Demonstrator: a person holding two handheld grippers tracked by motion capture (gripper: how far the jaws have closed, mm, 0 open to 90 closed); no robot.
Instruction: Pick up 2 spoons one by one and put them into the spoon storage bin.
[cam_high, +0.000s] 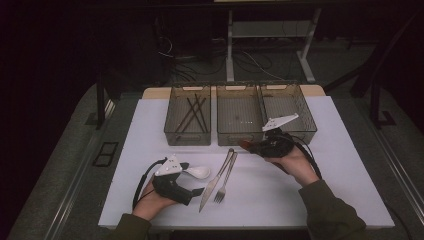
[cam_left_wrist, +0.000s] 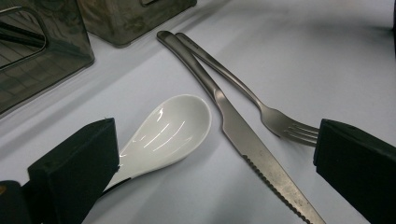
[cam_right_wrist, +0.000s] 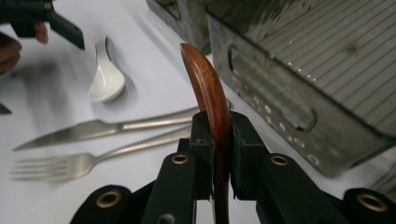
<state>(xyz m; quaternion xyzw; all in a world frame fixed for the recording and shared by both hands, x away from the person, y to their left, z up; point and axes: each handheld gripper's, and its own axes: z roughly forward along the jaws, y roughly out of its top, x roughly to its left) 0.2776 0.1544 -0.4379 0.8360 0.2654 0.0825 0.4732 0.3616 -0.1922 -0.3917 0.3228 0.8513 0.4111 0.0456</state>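
My right gripper (cam_high: 251, 145) hovers just in front of the middle basket (cam_high: 239, 138), shut on a brown wooden spoon (cam_right_wrist: 205, 79) held edge-on between its jaws (cam_right_wrist: 217, 123). On the white table lie a knife (cam_high: 212, 183) and a fork (cam_high: 225, 182) side by side, with a white ceramic spoon (cam_high: 199, 172) to their left. My left gripper (cam_high: 192, 179) rests low on the table with its jaws wide open (cam_left_wrist: 215, 140). The white spoon (cam_left_wrist: 168, 128) lies by its left jaw, the knife (cam_left_wrist: 252, 144) and fork (cam_left_wrist: 261, 109) between the jaws, untouched.
Three wire baskets stand in a row at the back. The left basket (cam_high: 187, 136) holds several dark chopsticks (cam_high: 193, 112). The right basket (cam_high: 301, 131) stands behind my right hand. A bare strip of table (cam_high: 345, 200) runs along the near edge.
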